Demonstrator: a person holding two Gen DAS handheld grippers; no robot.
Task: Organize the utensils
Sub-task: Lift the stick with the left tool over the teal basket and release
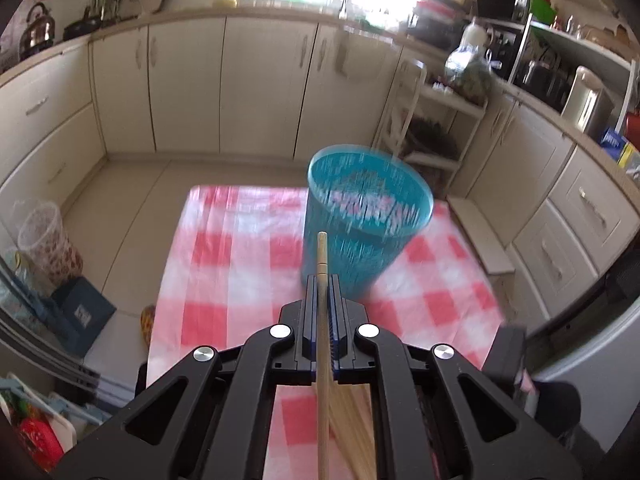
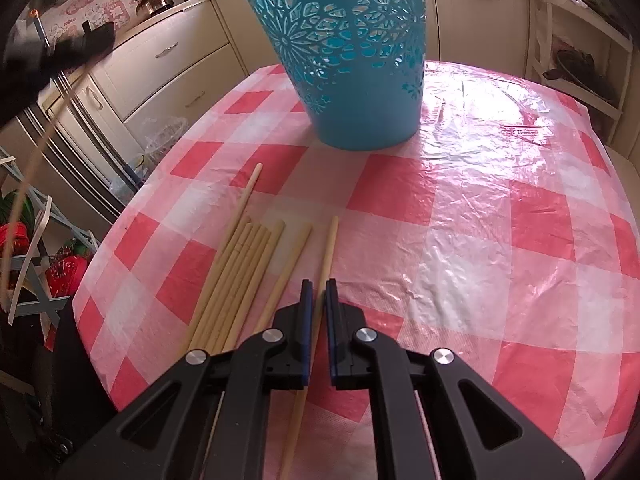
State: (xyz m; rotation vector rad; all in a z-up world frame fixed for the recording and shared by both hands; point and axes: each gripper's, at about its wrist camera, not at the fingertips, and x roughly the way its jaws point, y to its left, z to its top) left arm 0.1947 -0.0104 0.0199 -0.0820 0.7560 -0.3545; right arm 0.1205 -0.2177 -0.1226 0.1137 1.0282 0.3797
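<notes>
Wooden chopstick (image 1: 322,256) (pale, slender) clamped in jaws.

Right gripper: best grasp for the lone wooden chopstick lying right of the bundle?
Take the lone wooden chopstick across its mid-shaft, coming down from above, fingers either side of its length. It lies flat on the pink checked tablecloth, apart from the chopstick bundle. The right gripper already straddles it, not clamped.
</notes>
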